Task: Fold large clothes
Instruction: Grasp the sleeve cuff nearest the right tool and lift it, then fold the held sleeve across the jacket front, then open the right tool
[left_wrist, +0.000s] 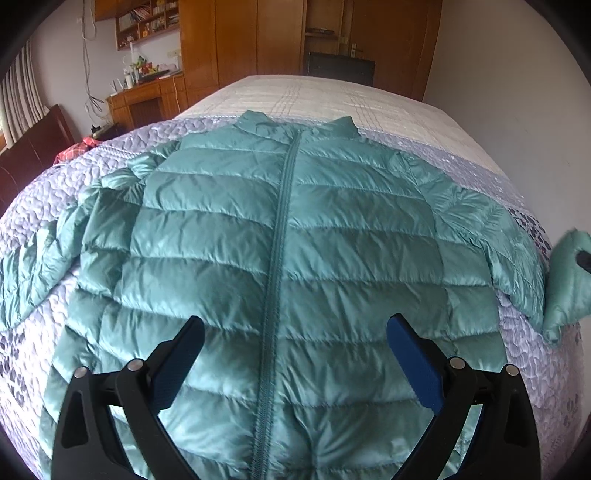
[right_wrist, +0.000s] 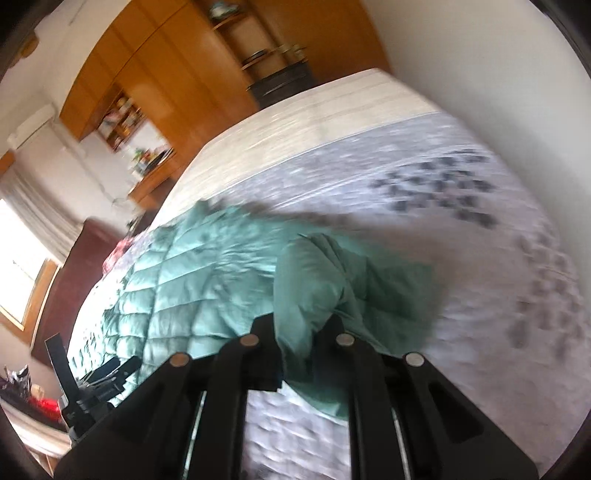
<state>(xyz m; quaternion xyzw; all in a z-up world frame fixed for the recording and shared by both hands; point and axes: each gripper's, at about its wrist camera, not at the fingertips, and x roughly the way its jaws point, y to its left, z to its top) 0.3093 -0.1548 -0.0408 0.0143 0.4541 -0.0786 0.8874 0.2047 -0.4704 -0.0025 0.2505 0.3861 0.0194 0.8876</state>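
The puffer jacket's sleeve cuff (right_wrist: 306, 291) is being pinched by the right gripper (right_wrist: 301, 325) while the left gripper (left_wrist: 295, 332) is being held spread wide, empty, above the jacket body (left_wrist: 280, 236), so the slick cuff is at risk of being pulled free.

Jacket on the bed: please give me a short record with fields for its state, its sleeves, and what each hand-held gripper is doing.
item: green quilted jacket
surface: bed with lilac quilt
position: front up, zipper closed, collar away from the camera
left sleeve: spread out flat
right sleeve: cuff raised off the quilt, pinched
left hand-held gripper: open, above the lower part of the jacket, holds nothing
right hand-held gripper: shut on the cuff; view blurred
folding: body not yet folded
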